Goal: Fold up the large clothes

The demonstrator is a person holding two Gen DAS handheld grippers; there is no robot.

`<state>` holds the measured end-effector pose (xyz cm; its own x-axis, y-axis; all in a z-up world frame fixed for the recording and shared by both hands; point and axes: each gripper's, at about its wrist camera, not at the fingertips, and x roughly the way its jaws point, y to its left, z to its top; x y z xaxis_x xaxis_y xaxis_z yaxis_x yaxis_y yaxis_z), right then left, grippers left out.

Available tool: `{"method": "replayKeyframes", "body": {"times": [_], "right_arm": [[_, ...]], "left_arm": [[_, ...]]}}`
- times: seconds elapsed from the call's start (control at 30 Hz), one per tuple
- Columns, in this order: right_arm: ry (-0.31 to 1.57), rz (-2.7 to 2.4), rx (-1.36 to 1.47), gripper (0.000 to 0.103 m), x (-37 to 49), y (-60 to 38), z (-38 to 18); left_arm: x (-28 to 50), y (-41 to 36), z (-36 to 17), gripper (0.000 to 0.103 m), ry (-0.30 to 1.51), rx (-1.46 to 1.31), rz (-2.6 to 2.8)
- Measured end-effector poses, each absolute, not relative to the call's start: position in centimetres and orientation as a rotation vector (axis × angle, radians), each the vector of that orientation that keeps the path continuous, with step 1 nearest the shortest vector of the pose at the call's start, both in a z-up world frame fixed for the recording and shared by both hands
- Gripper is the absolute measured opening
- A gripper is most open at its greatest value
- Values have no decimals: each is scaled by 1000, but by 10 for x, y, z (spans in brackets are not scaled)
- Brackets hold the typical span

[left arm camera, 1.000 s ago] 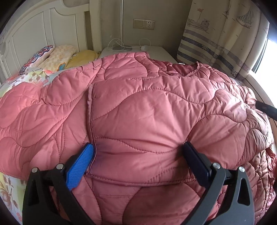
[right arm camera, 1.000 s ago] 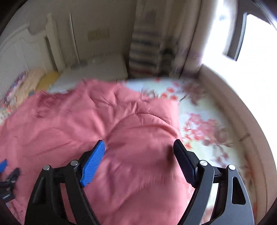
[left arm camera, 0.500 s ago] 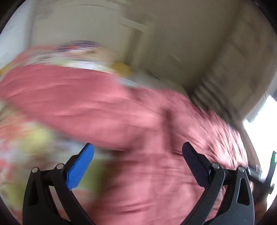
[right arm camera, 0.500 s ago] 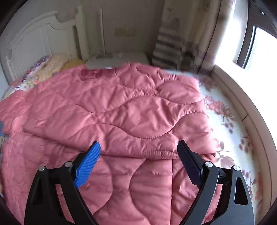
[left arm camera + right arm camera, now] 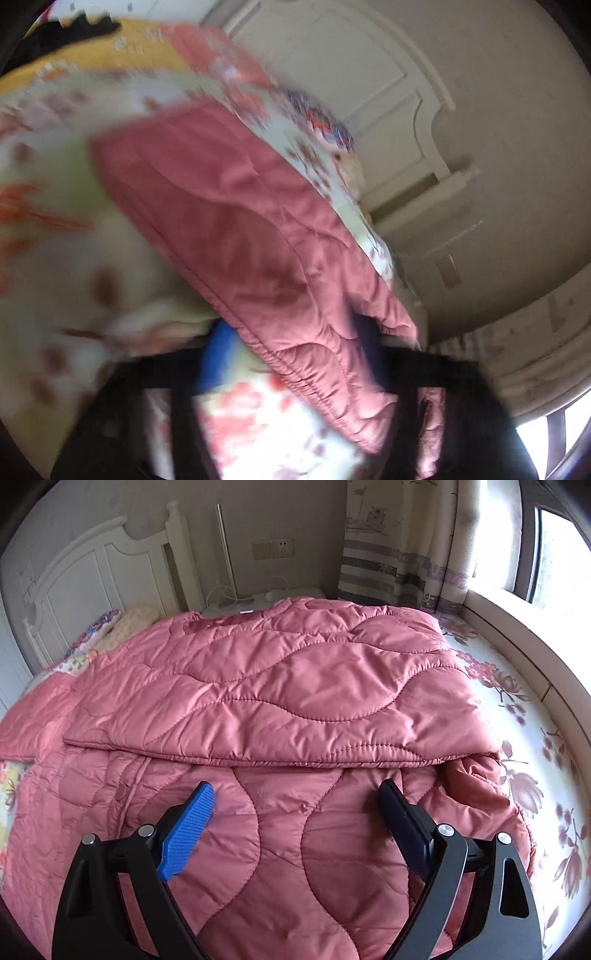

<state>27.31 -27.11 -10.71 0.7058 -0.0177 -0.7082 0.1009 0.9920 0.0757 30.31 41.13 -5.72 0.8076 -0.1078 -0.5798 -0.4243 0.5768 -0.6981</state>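
Left tool (image 5: 291, 354) clenched on a pink quilted sleeve (image 5: 258, 240); right tool (image 5: 297, 827) released over the folded coat (image 5: 280, 686).

Seen through a blurred, tilted left view: blue and black pads pinching the sleeve's stitched edge, the sleeve stretched out over the floral bedsheet (image 5: 55, 240), headboard (image 5: 369, 92) beyond. Seen through the sharp right view: jaws spread wide with nothing between them, hovering just above the coat on the bed. Judged about halfway: 1 fold already made, the upper layer doubled over with its hem (image 5: 295, 762) across the middle. Left to do, probably: sleeve laid inward, bunched right corner (image 5: 476, 775) tidied, 1 more fold to compact it.
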Motion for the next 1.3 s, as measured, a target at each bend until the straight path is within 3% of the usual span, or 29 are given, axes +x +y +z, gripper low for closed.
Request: {"method": "replayKeyframes", "body": {"times": [0.13,0.37,0.53,0.63,0.67,0.7,0.9,1.07,1.3], "right_arm": [[712,-46,195,86,261,-285,-101],[512,-60,379,86,232,-318,-88],[431,-93,432,86,218,-331,-81],[405,-117,481,86,213,-340,-83],[403,-122,502,86,212,-344,-85],[405,-123,520,86,212,-347,-87],[418,-104,525,86,213,-346,-91],[428,-82,500,86,216,-339,-91],[439,-63,481,86,218,-333,-92]], "left_arm": [[297,361,-25,9,504,-889,235],[294,138,75,9,359,-443,-172],[307,-22,51,12,460,-159,-402],[321,-89,4,28,593,-32,-491],[322,-109,-15,44,638,38,-506],[321,-116,-25,56,654,74,-506],[282,-89,-31,90,534,158,-409],[267,2,-12,95,502,30,-199],[273,113,-42,94,631,-221,11]]}}
